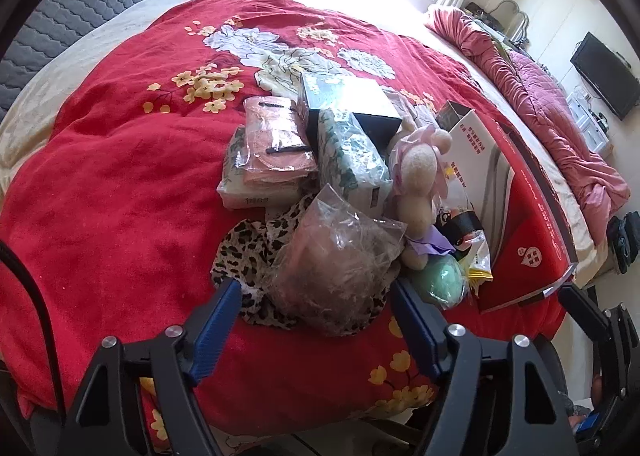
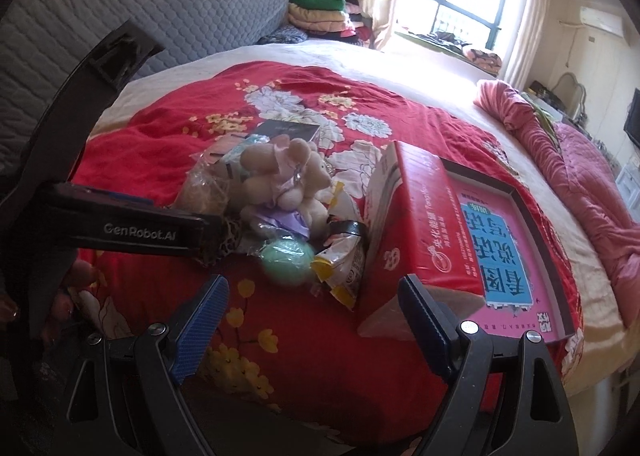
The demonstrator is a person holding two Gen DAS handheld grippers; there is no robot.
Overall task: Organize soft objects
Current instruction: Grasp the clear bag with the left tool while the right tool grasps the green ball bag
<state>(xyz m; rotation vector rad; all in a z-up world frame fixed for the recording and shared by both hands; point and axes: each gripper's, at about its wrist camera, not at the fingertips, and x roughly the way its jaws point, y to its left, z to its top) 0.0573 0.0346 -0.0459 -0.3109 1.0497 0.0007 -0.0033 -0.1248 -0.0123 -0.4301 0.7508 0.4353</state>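
Note:
On the red flowered bedspread (image 1: 120, 196) lies a heap of items. Nearest is a crinkled clear plastic bag (image 1: 336, 256) with something brownish inside, resting on a leopard-print cloth (image 1: 244, 252). My left gripper (image 1: 316, 286) is open, its blue pads either side of the bag's near end. A cream plush toy (image 1: 416, 184) (image 2: 280, 176) and a mint green ball (image 1: 440, 276) (image 2: 286, 260) lie to the right. My right gripper (image 2: 314, 282) is open just in front of the ball and a yellow snack packet (image 2: 340, 272), holding nothing.
Tissue packs (image 1: 352, 152), a bagged pink pouch (image 1: 276, 140) and a black box (image 1: 348, 104) lie behind. A red box (image 2: 420, 224) holding a pink book (image 2: 504, 248) stands at right, against my right finger. A pink quilt (image 2: 580, 192) is farther right, a grey headboard (image 2: 160, 4) behind.

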